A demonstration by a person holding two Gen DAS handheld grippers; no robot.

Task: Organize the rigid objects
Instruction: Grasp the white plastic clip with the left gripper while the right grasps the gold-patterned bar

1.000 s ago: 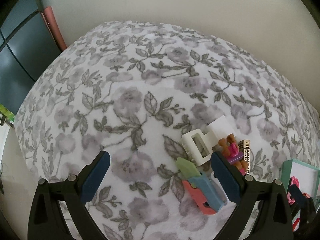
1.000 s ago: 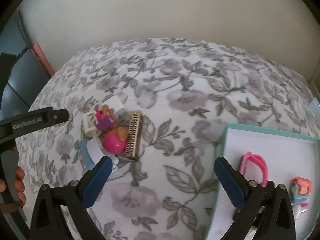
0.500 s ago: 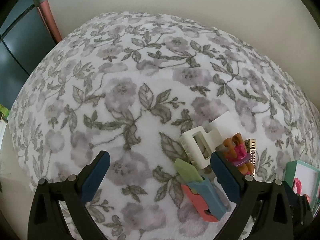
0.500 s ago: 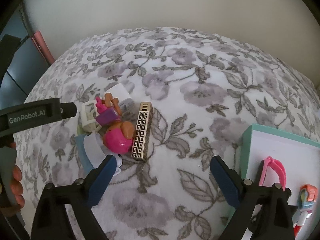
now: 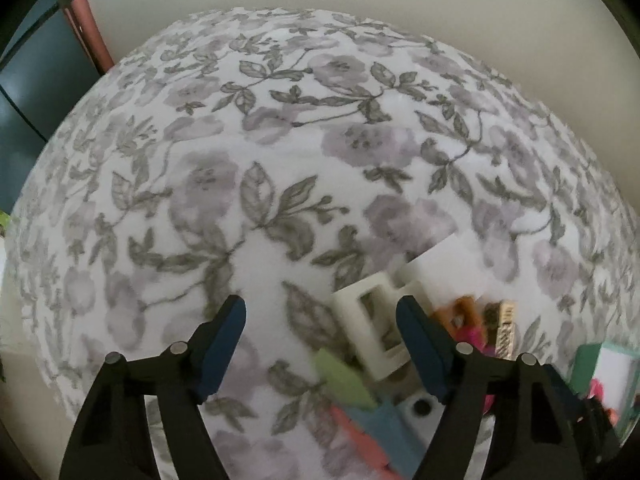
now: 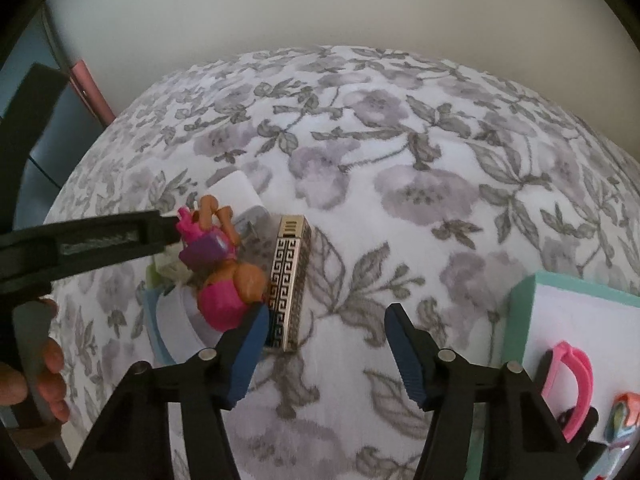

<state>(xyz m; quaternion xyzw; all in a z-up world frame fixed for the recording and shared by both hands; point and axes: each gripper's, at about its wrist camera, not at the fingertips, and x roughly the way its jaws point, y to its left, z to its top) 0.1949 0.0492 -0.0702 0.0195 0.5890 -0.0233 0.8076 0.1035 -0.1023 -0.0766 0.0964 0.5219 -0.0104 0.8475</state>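
A small pile of toys lies on the floral cloth (image 5: 280,140). It holds a white claw clip (image 5: 372,332), a green, blue and coral clip (image 5: 360,404), a pink doll figure (image 6: 224,296) and a gold-and-black patterned bar (image 6: 290,280). My left gripper (image 5: 320,304) hangs over the pile with its jaws closing. The white clip lies between them by the right finger, and the pads are not on it. My right gripper (image 6: 327,312) is closing too. The bar's near end sits just inside its left finger, untouched.
A teal tray (image 6: 520,320) with a white floor stands at the right and holds a pink clip (image 6: 572,376) and a small coloured toy (image 6: 624,412). A white block (image 6: 236,188) lies behind the doll. A hand (image 6: 44,380) holds the left gripper's handle. A wall rises behind the cloth.
Both grippers have sunk closer to the pile and their jaws have narrowed. The white clip now lies between the left jaws, and the patterned bar has come near the right gripper's left finger.
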